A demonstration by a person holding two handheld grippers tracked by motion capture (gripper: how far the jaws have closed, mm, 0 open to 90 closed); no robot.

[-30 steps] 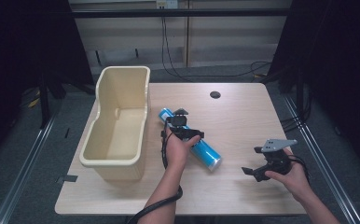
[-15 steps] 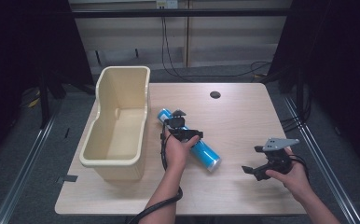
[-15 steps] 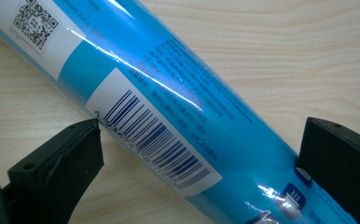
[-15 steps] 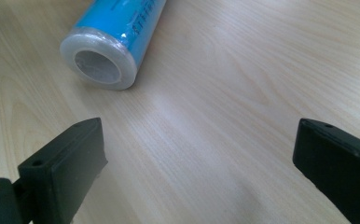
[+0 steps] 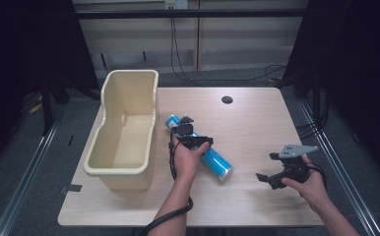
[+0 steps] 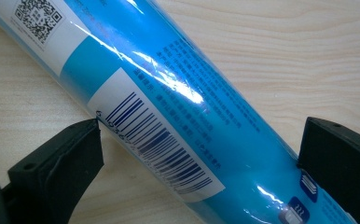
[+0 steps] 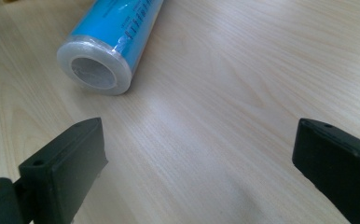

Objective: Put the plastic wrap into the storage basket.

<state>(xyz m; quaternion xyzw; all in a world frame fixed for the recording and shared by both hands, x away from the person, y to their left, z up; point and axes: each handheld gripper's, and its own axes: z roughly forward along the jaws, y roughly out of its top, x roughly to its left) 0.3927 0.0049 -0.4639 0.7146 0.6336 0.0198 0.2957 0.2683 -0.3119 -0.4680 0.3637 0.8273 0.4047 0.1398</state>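
A long blue plastic-wrapped roll (image 5: pixel 218 163) lies at a slant on the wooden table (image 5: pixel 257 123), just right of the bin. My left gripper (image 5: pixel 190 140) is down over its middle, open. In the left gripper view the roll (image 6: pixel 169 107) with its barcode label runs between the two black jaws of my left gripper (image 6: pixel 199 140), which stand on either side of it at full width. My right gripper (image 5: pixel 267 167) hovers open near the table's front right. The right gripper view looks past its own open jaws (image 7: pixel 199 144) at the roll's white end (image 7: pixel 96 70), with bare wood between.
A tall cream plastic bin (image 5: pixel 124 169) stands at the table's left side, with nothing inside. A dark cable hole (image 5: pixel 227 100) sits near the far edge. Black cables trail on the floor behind the table.
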